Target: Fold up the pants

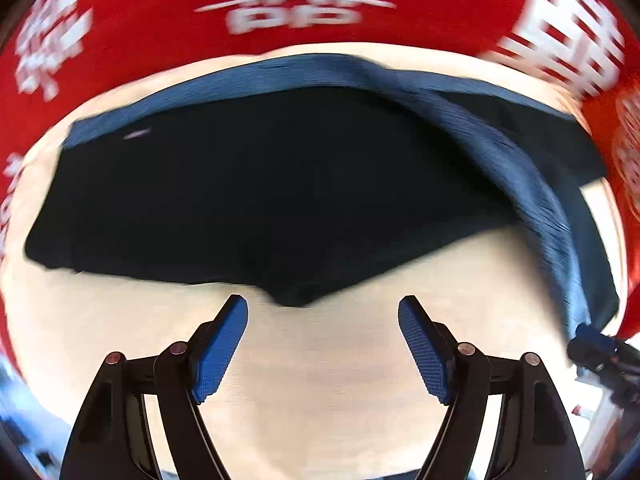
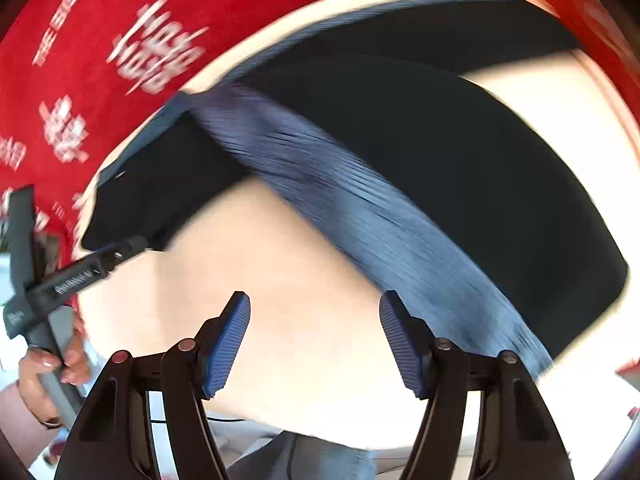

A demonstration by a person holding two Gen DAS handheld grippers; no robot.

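Note:
Dark navy pants [image 1: 260,192] lie flat on a cream table [image 1: 320,380], and their ribbed blue waistband [image 1: 540,184] runs down the right side. My left gripper [image 1: 322,304] is open just short of the pants' near edge, with nothing between its fingers. In the right wrist view the pants [image 2: 460,160] fill the upper right and the waistband [image 2: 360,216] crosses diagonally. My right gripper [image 2: 316,300] is open above bare table [image 2: 280,260], its right finger beside the waistband, and it holds nothing. Both views are blurred.
A red cloth with white lettering [image 1: 160,20] [image 2: 80,40] lies beyond the table's far edge. A person's hand [image 2: 40,368] grips the left tool's handle at the lower left. Blue-grey fabric [image 2: 300,456] shows below the table's near edge.

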